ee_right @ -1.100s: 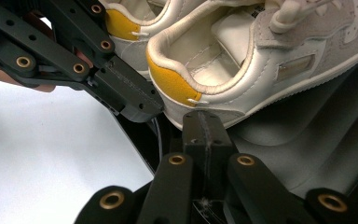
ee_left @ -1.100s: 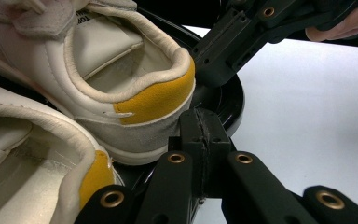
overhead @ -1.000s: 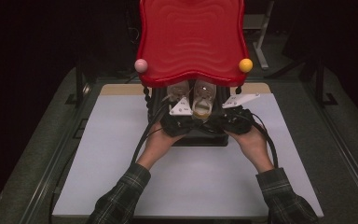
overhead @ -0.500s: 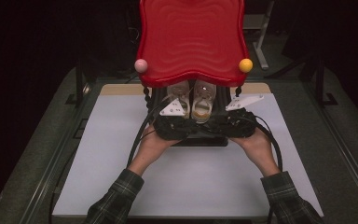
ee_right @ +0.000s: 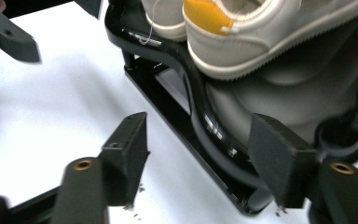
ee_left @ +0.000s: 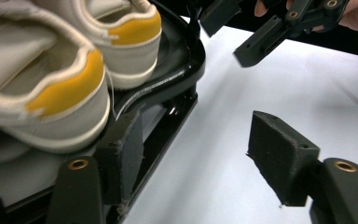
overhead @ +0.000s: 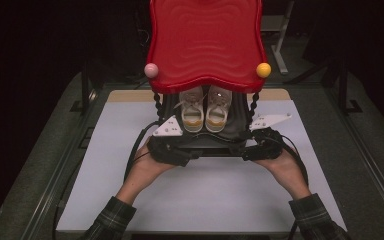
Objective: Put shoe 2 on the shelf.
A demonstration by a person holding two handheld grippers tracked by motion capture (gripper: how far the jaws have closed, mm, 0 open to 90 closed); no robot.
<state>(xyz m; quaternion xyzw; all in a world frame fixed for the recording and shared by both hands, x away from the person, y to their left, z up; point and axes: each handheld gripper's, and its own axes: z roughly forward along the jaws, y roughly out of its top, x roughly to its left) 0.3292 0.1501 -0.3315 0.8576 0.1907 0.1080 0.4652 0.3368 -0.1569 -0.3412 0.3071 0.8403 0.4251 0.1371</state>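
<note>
A pair of white sneakers with yellow heel patches is sitting side by side on the black lower tray of a rack, heels facing the person, under the red upper tray. The rack is standing at the far middle of the white table. The left gripper is hovering at the tray's near left corner, its jaws having just been spreading, with nothing between them. The right gripper is sitting at the near right corner, jaws likewise just opening, straddling the tray's black rim without pinching it
</note>
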